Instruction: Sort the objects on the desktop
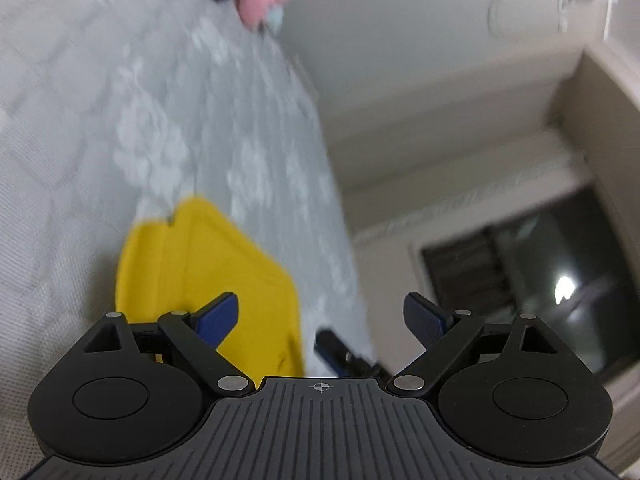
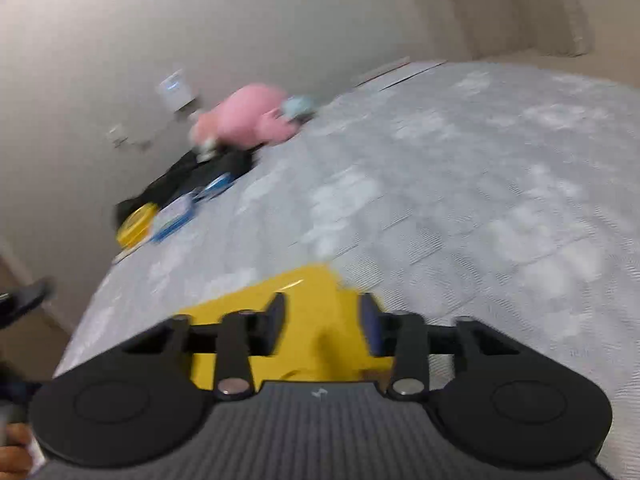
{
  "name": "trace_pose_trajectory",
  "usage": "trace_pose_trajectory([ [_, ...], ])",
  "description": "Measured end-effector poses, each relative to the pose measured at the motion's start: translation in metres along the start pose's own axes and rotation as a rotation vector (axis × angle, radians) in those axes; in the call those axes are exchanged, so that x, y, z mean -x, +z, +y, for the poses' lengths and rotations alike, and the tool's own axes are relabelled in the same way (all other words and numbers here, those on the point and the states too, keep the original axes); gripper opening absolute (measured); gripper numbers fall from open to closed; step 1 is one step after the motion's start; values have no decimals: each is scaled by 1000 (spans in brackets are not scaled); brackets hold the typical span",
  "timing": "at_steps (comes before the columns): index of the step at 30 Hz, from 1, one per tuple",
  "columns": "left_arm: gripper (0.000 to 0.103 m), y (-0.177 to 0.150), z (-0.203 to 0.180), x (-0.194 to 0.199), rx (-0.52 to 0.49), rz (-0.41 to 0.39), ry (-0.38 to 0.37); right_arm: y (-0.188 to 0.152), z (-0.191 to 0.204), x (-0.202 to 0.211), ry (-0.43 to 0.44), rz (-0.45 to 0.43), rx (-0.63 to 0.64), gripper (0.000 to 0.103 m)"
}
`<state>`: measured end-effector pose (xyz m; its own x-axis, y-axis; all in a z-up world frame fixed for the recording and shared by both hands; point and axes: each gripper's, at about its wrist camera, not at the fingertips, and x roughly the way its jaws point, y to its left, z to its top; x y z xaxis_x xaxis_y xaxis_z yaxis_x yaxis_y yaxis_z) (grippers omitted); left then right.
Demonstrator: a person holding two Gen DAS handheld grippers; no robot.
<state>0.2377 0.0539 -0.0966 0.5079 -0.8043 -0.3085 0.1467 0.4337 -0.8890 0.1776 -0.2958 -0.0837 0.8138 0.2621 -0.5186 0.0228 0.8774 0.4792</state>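
The grey patterned bed carries a yellow tray near its front edge, apparently empty; pink plush and small items wait unsorted far off. Right gripper seems clamped on the tray; left gripper gapes empty.

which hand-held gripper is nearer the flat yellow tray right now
Right. The right hand-held gripper has its fingers straddling the flat yellow tray, apparently gripping it. The left hand-held gripper is open, beside the tray's edge, holding nothing.
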Motion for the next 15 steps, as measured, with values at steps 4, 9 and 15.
trace_pose_trajectory([
  [4, 91, -6, 6, -20, -35, 53, 73, -10, 18, -12, 27, 40, 106, 24],
  [9, 73, -2, 18, -19, 4, 26, 69, -19, 34, -18, -2, 14, 268, 23],
  [15, 80, -3, 9, -6, -22, -37, 120, -23, 44, -14, -42, 18, 327, 23],
])
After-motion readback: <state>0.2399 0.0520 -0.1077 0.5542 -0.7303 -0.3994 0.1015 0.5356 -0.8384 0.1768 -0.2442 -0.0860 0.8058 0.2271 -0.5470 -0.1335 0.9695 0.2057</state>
